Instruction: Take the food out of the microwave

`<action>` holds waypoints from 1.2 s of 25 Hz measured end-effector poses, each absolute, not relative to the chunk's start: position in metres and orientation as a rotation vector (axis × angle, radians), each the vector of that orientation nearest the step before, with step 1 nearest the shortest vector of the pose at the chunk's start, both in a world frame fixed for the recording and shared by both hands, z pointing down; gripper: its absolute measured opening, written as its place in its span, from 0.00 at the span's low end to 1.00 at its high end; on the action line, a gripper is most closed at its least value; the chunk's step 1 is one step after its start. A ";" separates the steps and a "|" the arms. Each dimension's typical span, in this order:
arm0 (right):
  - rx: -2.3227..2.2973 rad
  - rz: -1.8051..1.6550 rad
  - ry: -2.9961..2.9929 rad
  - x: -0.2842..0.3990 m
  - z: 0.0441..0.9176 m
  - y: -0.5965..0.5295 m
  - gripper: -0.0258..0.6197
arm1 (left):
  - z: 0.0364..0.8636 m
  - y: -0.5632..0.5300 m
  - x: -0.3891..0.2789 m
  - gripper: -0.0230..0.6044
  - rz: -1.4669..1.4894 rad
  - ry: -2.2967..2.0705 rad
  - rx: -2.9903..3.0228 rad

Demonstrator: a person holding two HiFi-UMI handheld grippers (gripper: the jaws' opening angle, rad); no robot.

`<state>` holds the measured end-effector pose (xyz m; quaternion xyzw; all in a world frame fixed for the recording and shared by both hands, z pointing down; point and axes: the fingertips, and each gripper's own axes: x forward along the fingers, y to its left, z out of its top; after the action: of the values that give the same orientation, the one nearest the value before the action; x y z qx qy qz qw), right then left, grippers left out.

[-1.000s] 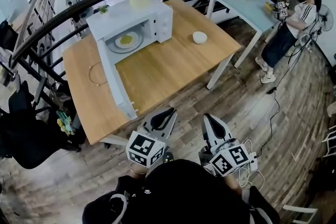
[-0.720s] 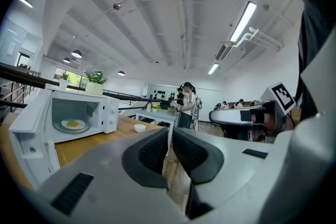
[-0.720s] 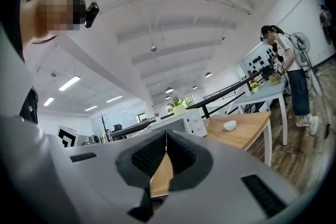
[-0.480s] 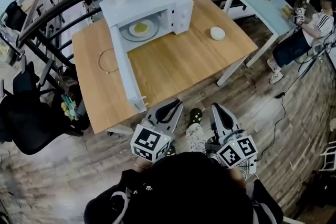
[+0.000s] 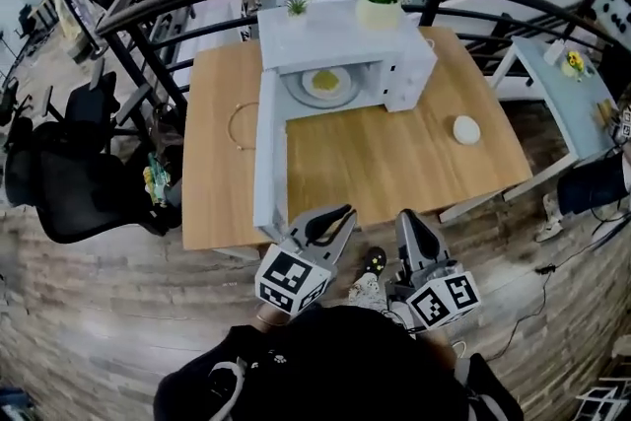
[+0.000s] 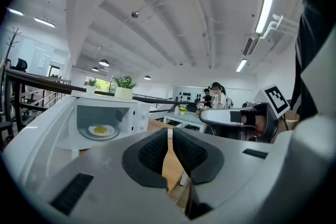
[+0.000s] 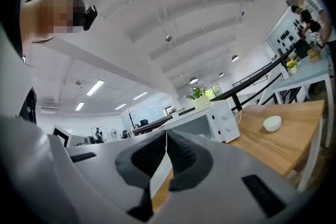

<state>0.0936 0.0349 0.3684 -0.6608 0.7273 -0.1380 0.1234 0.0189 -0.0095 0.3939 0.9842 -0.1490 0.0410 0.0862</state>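
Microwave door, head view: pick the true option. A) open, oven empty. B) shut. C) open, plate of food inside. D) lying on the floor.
C: the door stands swung out over the table, and the plate of food sits inside the microwave.

The head view looks steeply down from above the person, just off the near edge of the light wooden tabletop, with the left tool and right tool close at its bottom and the white box-shaped microwave far up the frame. The left gripper view sits low behind its own jaws, facing level into the microwave's open front at left, the right tool alongside; the right gripper view faces likewise, catching the microwave's control side and a small white bowl. All three share microwave and tabletop.
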 end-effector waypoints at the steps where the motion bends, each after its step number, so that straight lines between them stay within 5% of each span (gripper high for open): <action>1: -1.912 -0.408 2.126 0.103 0.369 0.027 0.05 | 0.394 -0.017 0.026 0.07 0.129 -0.466 2.930; 12: -1.798 -0.474 2.120 0.205 0.382 -0.030 0.05 | 0.389 -0.086 0.098 0.07 0.220 -0.682 2.940; 30: -1.576 -0.565 2.325 0.260 0.398 -0.120 0.08 | 0.406 -0.161 0.120 0.07 0.305 -1.078 2.779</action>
<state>0.2596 -0.1200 0.3977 -0.5448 0.8037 -0.1955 0.1379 0.1198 -0.1611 0.4055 0.9250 -0.3588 0.1016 0.0726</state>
